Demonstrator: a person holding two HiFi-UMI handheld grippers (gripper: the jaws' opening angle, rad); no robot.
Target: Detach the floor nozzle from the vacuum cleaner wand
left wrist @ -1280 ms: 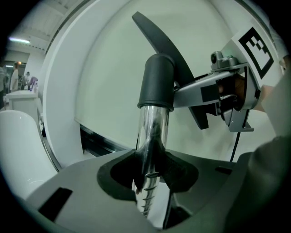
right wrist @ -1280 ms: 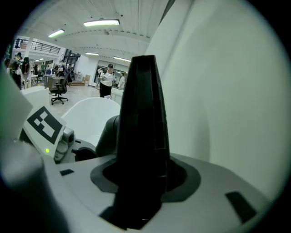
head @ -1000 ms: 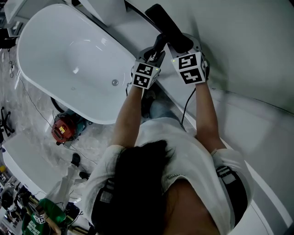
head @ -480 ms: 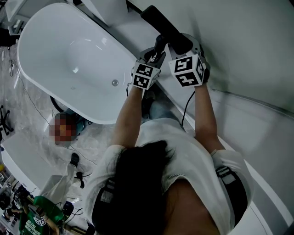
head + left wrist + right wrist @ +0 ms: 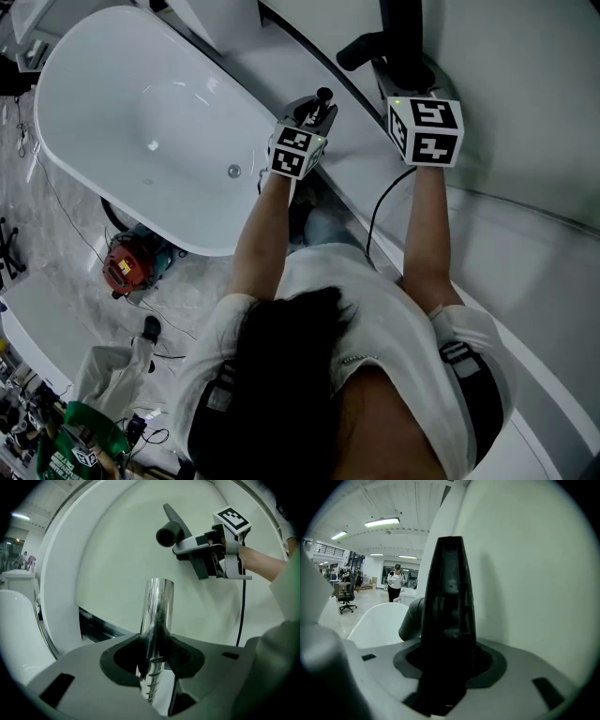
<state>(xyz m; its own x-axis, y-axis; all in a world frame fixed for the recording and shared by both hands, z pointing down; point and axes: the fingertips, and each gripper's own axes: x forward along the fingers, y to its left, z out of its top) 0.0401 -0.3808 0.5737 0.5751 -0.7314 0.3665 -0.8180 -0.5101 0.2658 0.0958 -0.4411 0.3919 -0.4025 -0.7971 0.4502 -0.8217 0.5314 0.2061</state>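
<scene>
Left tongs [image 5: 312, 114]: about half closed, clamped on the wand [image 5: 157, 609], a chrome tube. Its long axis runs straight out from the jaws and its open end is bare.
Right tongs [image 5: 405, 82]: set wide, gripping the floor nozzle [image 5: 399, 33], which is black and flat with a round socket neck.
The nozzle stands up and right of the wand's end, apart from it, with the neck turned back toward it. Detachment judged complete; the right hand bears the nozzle.

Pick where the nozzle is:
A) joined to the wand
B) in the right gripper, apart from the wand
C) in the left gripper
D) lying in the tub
B: the right gripper is shut on the nozzle, clear of the bare-ended wand in the left gripper.
</scene>
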